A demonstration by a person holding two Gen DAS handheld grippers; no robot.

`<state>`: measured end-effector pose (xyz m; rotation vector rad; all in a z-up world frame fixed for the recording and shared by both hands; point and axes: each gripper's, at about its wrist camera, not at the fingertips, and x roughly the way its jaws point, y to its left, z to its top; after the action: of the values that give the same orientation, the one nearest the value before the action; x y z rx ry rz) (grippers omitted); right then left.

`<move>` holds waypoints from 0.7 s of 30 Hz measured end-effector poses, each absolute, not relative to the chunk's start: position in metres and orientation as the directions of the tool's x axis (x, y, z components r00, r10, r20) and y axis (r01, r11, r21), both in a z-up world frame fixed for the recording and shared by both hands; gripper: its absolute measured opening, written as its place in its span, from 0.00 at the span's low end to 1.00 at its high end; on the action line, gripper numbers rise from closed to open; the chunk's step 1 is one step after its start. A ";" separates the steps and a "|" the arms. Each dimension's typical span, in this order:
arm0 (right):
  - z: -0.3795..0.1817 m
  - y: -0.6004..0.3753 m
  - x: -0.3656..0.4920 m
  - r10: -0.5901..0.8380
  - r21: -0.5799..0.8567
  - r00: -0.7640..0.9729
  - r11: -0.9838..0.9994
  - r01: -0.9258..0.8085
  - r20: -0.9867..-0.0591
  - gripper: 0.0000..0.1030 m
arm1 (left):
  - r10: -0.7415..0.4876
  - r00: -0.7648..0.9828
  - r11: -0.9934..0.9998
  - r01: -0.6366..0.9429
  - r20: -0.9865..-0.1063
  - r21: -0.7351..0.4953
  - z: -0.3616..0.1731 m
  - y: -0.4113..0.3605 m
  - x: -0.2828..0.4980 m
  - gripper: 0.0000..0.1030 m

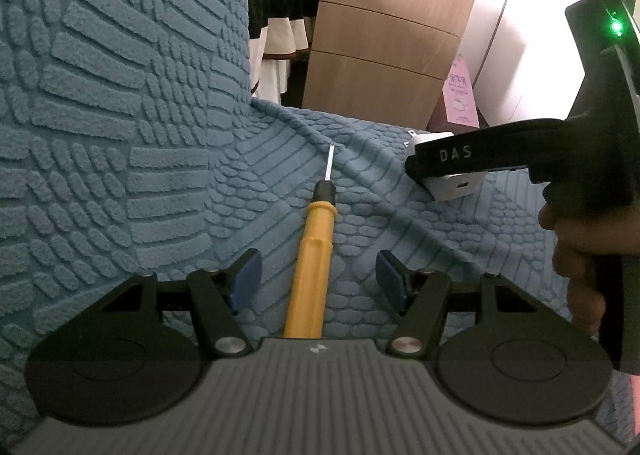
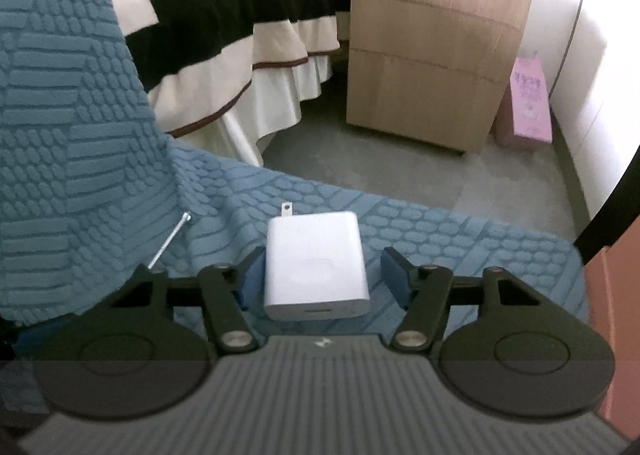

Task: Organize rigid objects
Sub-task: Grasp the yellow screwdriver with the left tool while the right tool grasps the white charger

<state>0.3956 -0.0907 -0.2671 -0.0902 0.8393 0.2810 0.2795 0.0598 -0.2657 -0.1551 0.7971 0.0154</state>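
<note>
A yellow-handled screwdriver (image 1: 312, 251) lies on the blue textured seat cover (image 1: 120, 175), its metal tip pointing away. My left gripper (image 1: 318, 281) is open, its blue pads either side of the handle without touching it. A white power adapter (image 2: 316, 265) lies flat on the cover (image 2: 460, 231), its prongs pointing away. My right gripper (image 2: 322, 281) is open around it; the left pad sits close against its side, the right pad stands apart. The right gripper (image 1: 424, 171) shows in the left wrist view over the adapter (image 1: 456, 183). The screwdriver's shaft (image 2: 170, 241) shows in the right wrist view.
The seat's backrest (image 2: 60, 115) rises at the left. A wooden drawer cabinet (image 2: 432, 47) with a padlock stands beyond the seat's edge. A bed with a striped cover (image 2: 224, 27) is behind, and a pink box (image 2: 530, 103) leans by the white wall.
</note>
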 end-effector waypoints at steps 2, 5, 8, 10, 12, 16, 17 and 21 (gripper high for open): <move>-0.265 -0.089 0.393 0.208 0.017 0.637 0.956 -0.292 -0.742 0.52 | -0.041 0.700 0.989 -0.073 -0.713 -0.129 -0.266 0.059 0.280 0.67; -0.264 -0.088 0.385 0.174 -0.014 0.636 0.960 -0.279 -0.752 0.52 | -0.034 0.702 0.987 -0.087 -0.711 -0.132 -0.266 0.060 0.281 0.67; -0.264 -0.095 0.372 0.161 -0.006 0.639 0.968 -0.252 -0.752 0.52 | -0.025 0.702 0.988 -0.090 -0.712 -0.123 -0.266 0.059 0.281 0.67; -0.263 -0.099 0.362 0.150 -0.012 0.640 0.970 -0.242 -0.753 0.52 | -0.020 0.701 0.989 -0.089 -0.713 -0.115 -0.266 0.058 0.280 0.67; -0.263 -0.104 0.351 0.138 -0.018 0.641 0.973 -0.230 -0.755 0.52 | -0.015 0.702 0.991 -0.086 -0.712 -0.107 -0.267 0.057 0.280 0.67; -0.262 -0.114 0.326 0.105 -0.026 0.637 0.981 -0.194 -0.764 0.52 | 0.005 0.703 0.994 -0.084 -0.712 -0.076 -0.268 0.053 0.279 0.65; -0.262 -0.115 0.319 0.094 -0.034 0.636 0.982 -0.187 -0.766 0.52 | 0.014 0.704 0.994 -0.086 -0.710 -0.066 -0.268 0.052 0.279 0.63; -0.261 -0.120 0.290 0.066 -0.061 0.637 0.983 -0.175 -0.768 0.52 | 0.044 0.710 0.996 -0.088 -0.703 -0.027 -0.270 0.049 0.285 0.59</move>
<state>0.2899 -0.1203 -0.2614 -0.1346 0.8699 0.1379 0.2847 0.0490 -0.2700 -0.0593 0.7777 0.0728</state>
